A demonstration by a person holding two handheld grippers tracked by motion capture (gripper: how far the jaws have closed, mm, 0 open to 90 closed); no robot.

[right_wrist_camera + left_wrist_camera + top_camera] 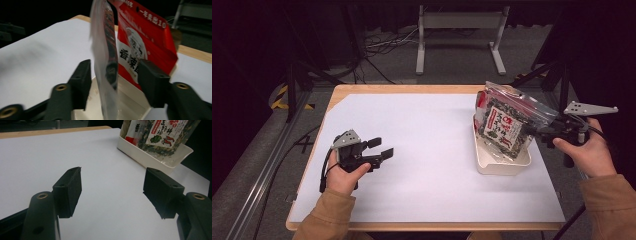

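Both grippers, left (382,148) and right (113,75), jaws apart (right astride clear seaweed-snack pouch (507,122) upright in white tray (499,165)).

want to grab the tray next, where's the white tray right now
In the high view the white tray sits on the table's right side, holding snack packets, just ahead of the right gripper.

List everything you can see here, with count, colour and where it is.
table: one, wood edged, centre
sheet: one, white, covering the table
tray: one, white, right side of the sheet
clear packet: one, dark green contents with a red and white label, standing in the tray
red packet: one, red, in the tray behind the clear one
stand: one, grey, on the floor beyond the table
left tool: black, open, above the sheet's left side
right tool: black, jaws apart either side of the clear packet's edge
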